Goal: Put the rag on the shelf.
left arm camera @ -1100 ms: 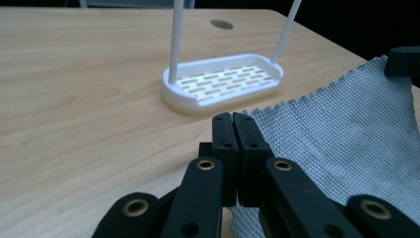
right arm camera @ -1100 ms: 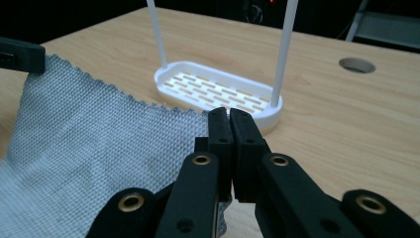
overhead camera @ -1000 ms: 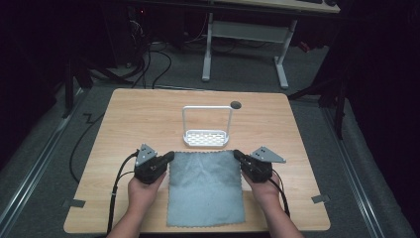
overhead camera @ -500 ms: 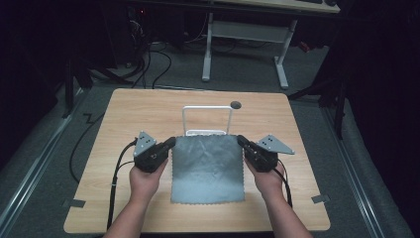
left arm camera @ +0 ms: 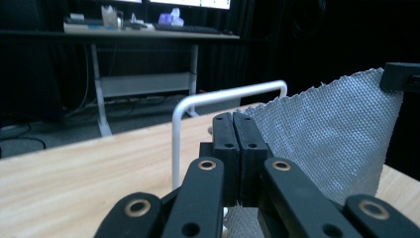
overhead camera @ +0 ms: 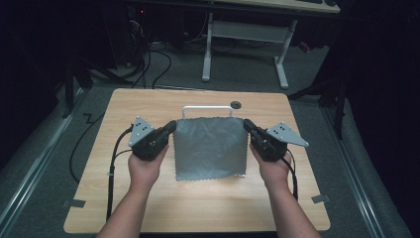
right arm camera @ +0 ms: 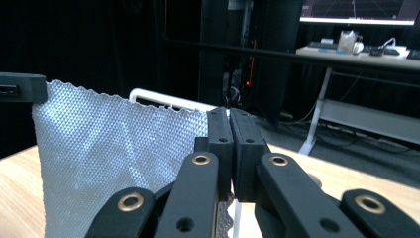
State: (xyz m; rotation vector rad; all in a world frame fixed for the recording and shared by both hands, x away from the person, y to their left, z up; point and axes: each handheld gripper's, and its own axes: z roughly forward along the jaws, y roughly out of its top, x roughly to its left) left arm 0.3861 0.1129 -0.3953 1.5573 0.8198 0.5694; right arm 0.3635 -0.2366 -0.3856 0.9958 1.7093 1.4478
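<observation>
Both tongs, left (overhead camera: pixel 171 128) and right (overhead camera: pixel 246 125), are clenched on the top corners of the grey cloth (overhead camera: pixel 210 148), which a second ago lay flat on the tabletop (overhead camera: pixel 148 198) and now hangs nearly clear, before the white rack (overhead camera: pixel 207 108). Left gripper view: jaws pinch the cloth (left arm camera: pixel 327 139) corner, rack bar (left arm camera: pixel 223 96) behind. Right gripper view: same pinch, cloth (right arm camera: pixel 109 148) taut; draping over the rack looks next.

**A darkened lab or office room set up for recording**

A light wooden table (overhead camera: pixel 198 208) stands on grey carpet (overhead camera: pixel 44 163), with cables (overhead camera: pixel 153 59) running across the floor past its far edge. Behind it a white-legged desk (overhead camera: pixel 242 34) carries a keyboard (left arm camera: pixel 190 29) and small items below lit monitors (right arm camera: pixel 356 11). Black curtains and dark surroundings close the space in.
</observation>
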